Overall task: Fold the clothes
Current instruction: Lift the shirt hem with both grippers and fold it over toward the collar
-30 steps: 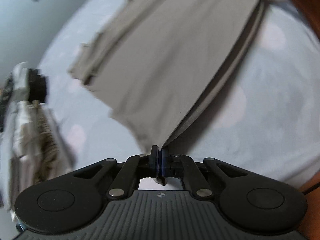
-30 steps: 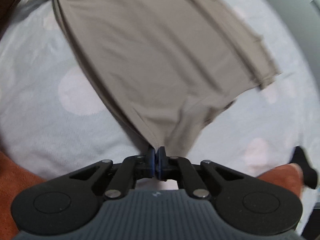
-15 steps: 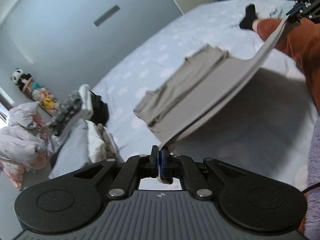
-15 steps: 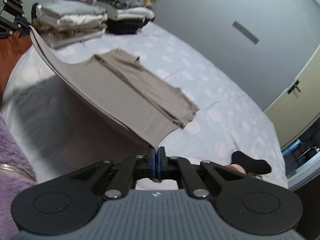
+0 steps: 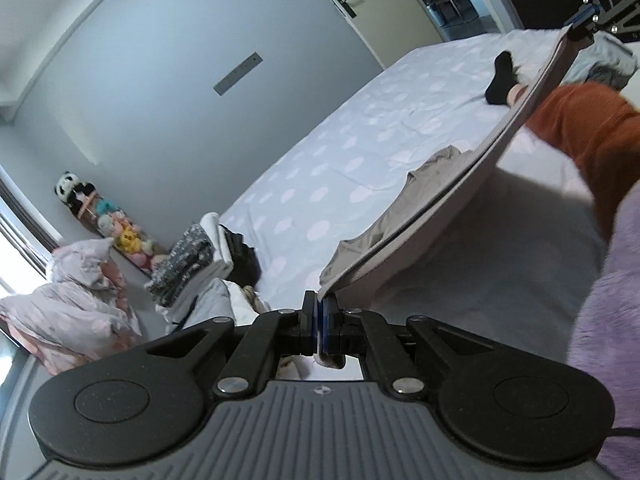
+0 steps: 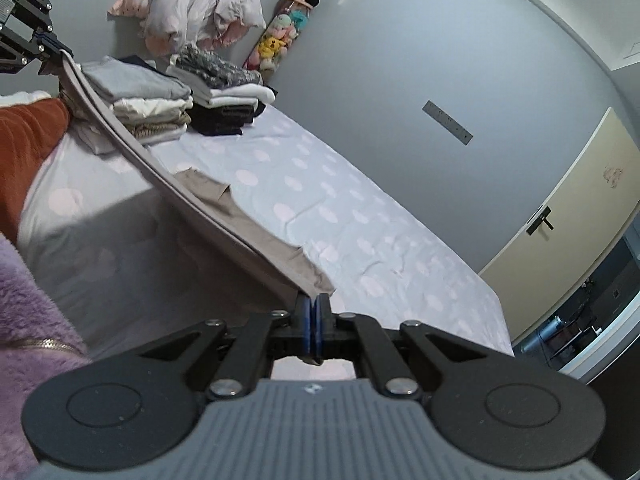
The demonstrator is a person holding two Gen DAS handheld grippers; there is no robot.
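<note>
Lifted higher than a second ago: taupe garment (image 5: 404,248), near edge off the bed (image 5: 320,152). Pinched at opposite corners by left gripper (image 5: 319,322) and right gripper (image 6: 311,322), long axis stretched between, far part resting ahead.

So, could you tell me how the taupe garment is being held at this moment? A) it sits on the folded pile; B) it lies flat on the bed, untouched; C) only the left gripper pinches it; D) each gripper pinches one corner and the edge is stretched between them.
D: the left gripper and right gripper are each shut on a corner of the taupe garment, its edge taut above the bed.
</note>
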